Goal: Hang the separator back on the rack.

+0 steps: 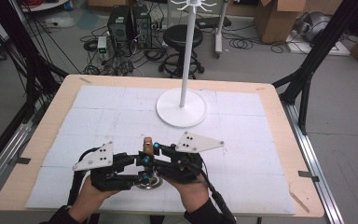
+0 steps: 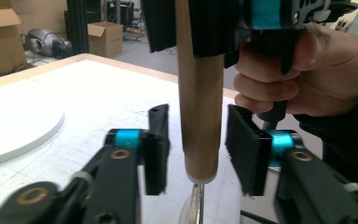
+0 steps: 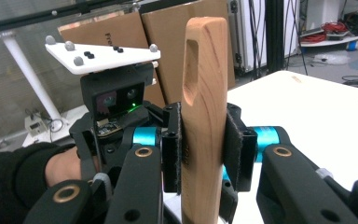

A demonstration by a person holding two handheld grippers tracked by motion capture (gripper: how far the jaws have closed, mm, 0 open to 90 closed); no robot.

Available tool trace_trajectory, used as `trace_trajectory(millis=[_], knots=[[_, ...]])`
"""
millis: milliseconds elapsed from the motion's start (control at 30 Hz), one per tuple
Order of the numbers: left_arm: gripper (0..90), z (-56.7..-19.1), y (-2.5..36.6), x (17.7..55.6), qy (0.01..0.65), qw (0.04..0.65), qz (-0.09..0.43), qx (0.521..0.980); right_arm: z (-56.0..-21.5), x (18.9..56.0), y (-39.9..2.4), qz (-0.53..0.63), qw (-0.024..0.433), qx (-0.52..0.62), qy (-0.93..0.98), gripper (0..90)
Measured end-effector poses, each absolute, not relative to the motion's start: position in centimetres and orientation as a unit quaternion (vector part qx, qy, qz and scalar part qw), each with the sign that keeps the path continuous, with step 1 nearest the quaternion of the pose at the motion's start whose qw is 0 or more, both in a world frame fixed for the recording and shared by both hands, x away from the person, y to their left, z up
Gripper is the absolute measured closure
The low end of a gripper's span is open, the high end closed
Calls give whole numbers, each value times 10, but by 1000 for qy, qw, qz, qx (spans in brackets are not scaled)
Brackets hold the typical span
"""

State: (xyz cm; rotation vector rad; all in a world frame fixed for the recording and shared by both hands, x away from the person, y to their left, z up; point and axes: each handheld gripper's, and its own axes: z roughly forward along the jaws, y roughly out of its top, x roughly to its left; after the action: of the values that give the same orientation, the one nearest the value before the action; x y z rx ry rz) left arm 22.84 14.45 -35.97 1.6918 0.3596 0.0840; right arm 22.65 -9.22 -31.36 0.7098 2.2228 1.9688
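My right tongs (image 3: 204, 154) clamping wooden handle (image 3: 204, 93), holding utensil upright over near edge of white surface (image 1: 121, 107). My left tongs (image 2: 200, 149) spread apart, straddling handle lower down, pads (image 2: 156, 154) not touching wood. Metal end (image 1: 149, 182) resting below on surface. White hook stand (image 1: 182, 109) waiting well beyond. Judging step: handing over grip; next needing left closing squarely on handle.

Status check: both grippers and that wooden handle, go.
Right gripper shut on wooden handle, held upright. Left gripper open around it, lower down. White stand behind, clear.
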Motion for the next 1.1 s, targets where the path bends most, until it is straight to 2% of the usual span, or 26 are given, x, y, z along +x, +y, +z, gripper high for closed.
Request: trace_trajectory(millis=[167, 433, 467, 500, 600, 667, 733, 800, 933, 1100], knots=[[709, -360, 146, 229, 159, 651, 27, 742, -314, 225, -92, 649, 48, 234, 722, 708], [724, -358, 148, 231, 164, 651, 10, 741, -315, 225, -91, 653, 39, 242, 716, 697], [724, -358, 148, 231, 164, 651, 10, 741, -315, 226, -92, 657, 37, 239, 714, 666], [725, -358, 148, 231, 163, 650, 8, 742, -315, 226, -93, 663, 41, 237, 709, 583], [725, -357, 149, 231, 153, 654, -4, 741, -312, 230, -98, 681, 30, 215, 700, 431], [725, -356, 150, 232, 142, 659, -16, 738, -311, 235, -103, 687, 8, 182, 703, 385], [725, -355, 150, 232, 133, 662, -26, 737, -312, 237, -109, 688, 8, 136, 712, 394], [724, -354, 150, 231, 124, 663, -33, 737, -315, 242, -113, 695, -21, 116, 709, 398], [724, -354, 149, 231, 110, 665, -46, 737, -319, 246, -114, 693, -52, 96, 712, 453], [724, -354, 149, 231, 103, 666, -54, 737, -323, 248, -110, 693, -68, 85, 712, 538]])
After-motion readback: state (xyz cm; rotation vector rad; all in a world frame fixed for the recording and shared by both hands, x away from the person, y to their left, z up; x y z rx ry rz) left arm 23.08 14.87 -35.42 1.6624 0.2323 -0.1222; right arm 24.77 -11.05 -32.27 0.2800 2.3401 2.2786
